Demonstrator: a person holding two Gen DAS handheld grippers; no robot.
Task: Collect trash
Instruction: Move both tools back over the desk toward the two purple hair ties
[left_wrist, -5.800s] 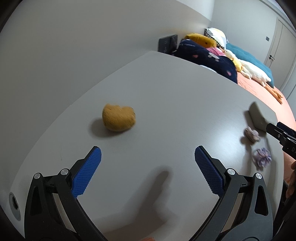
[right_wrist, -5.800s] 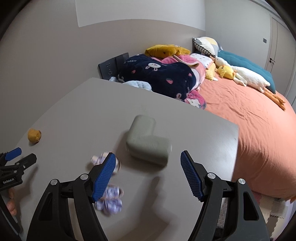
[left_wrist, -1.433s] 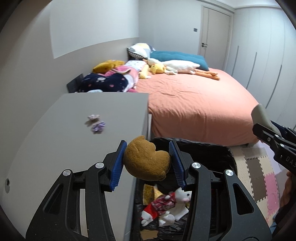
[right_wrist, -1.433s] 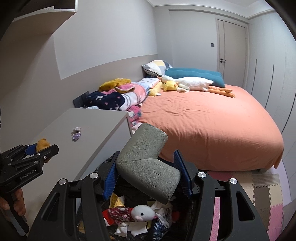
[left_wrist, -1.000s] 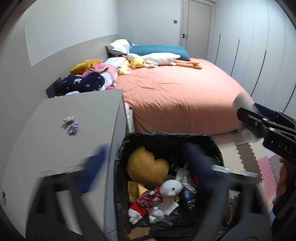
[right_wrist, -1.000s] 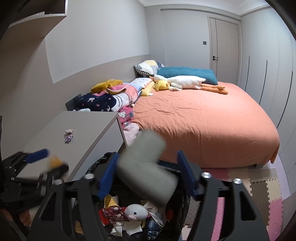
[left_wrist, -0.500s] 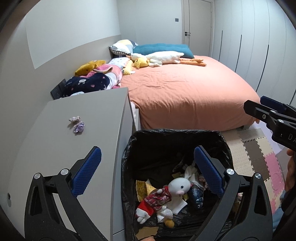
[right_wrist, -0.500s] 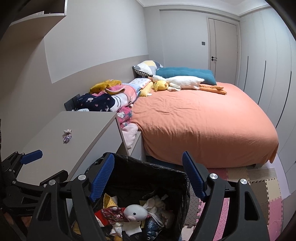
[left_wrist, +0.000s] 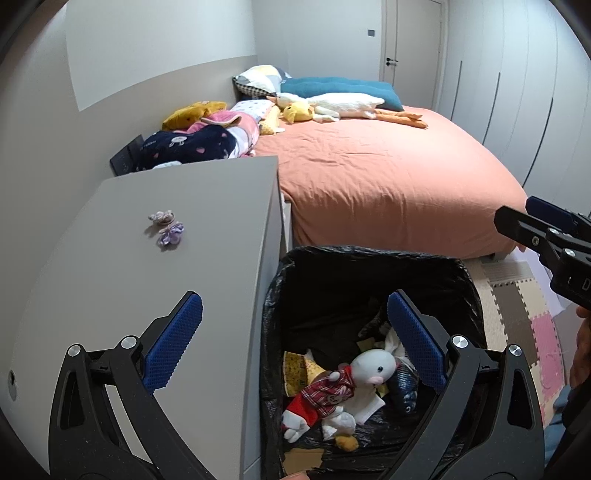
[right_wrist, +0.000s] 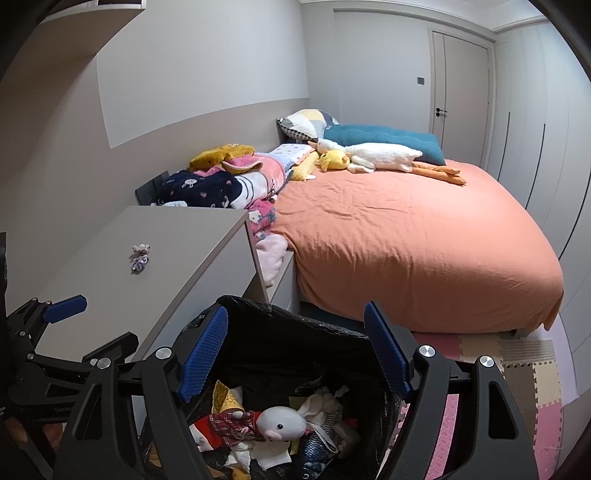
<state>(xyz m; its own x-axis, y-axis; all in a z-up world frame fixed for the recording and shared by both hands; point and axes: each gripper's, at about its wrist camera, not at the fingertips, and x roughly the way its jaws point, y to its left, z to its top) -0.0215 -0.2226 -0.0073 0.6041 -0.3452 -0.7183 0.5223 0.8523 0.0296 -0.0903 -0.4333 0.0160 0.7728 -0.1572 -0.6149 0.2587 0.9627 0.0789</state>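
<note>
My left claw hangs spread wide with nothing between its 2 blue pads; one pad sits over the right edge of the grey surface, the other over the bin; my right claw is spread wide too and empty, both its pads above the bin's black liner; in the left view its tip juts in from the right, over the foot of the bed.

The bin stands on the floor, tight against the right side of the surface and just in front of the bed; inside lie a white rabbit doll in a red checked outfit, a dark blue fish toy beside it, a yellow paper scrap and some white cloth; the rabbit doll shows face up between my right pads as well.

2 small purple scrunchies lie on the surface, touching or nearly so, towards its far half and well in from the right edge; from the right view the scrunchies look tiny and blurred.

On the bed, a white goose plush stretches by a teal pillow; bundled clothes pile up at the far corner behind the surface; foam floor tiles show at the right of the bin.
</note>
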